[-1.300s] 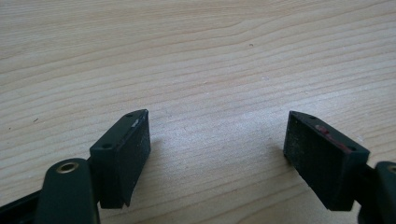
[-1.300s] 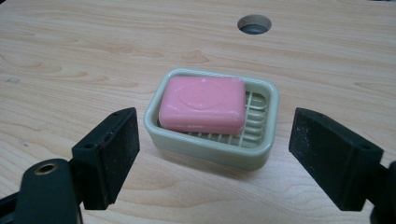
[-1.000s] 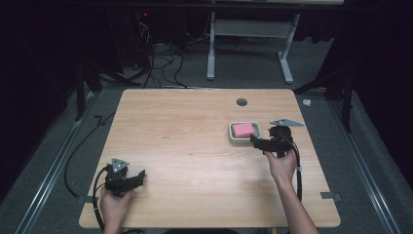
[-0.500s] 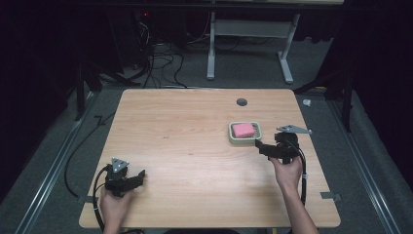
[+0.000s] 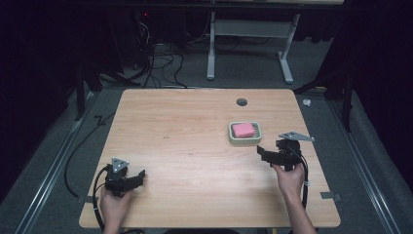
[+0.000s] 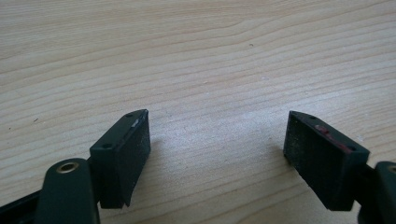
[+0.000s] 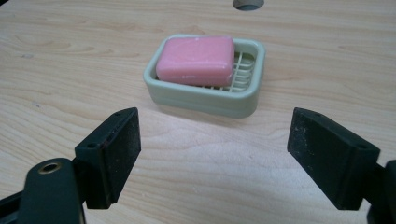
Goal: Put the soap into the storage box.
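The right tool is held over the desk with its jaws spread wide and empty, just short of a pale green soap dish holding a pink soap bar. The left tool, also open and empty, rests near the desk's front left corner, well apart from the dish.

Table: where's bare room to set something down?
Table is bare across the left and centre, between the left gripper and the soap dish; also the near edge between the hands. Crowded only right of centre: dish, pink soap, right gripper.
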Demonstrator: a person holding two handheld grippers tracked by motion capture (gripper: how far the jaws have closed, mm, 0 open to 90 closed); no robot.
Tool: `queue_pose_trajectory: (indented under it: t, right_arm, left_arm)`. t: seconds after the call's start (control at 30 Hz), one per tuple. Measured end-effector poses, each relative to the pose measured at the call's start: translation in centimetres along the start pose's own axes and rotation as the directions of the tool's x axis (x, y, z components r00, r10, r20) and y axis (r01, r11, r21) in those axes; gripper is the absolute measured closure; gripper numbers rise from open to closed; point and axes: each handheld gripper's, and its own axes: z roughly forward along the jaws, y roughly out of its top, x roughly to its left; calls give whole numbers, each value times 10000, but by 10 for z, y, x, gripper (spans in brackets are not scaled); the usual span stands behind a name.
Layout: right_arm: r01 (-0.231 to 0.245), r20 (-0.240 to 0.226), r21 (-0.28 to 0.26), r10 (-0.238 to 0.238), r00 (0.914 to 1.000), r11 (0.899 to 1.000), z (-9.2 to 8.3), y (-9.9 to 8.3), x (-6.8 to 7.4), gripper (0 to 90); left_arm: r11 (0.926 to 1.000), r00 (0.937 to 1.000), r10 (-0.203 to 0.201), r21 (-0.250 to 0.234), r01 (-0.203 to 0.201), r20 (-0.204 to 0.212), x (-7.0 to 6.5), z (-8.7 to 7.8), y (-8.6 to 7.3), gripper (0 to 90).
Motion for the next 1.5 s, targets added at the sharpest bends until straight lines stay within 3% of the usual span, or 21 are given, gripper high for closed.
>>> queue_pose_trajectory:
  t: [0.53,1.5]
  right_arm:
    - [-230,75,315,228,9997,9992,8,-38,-7,182]
    - [-66,253,863,44,9997,9962,14,-71,-7,186]
  left_arm:
    - [10000,10000,-1,-2,1,-2,0,0,0,233]
    - [10000,10000,-18,-15,17,-9,0,0,0,234]
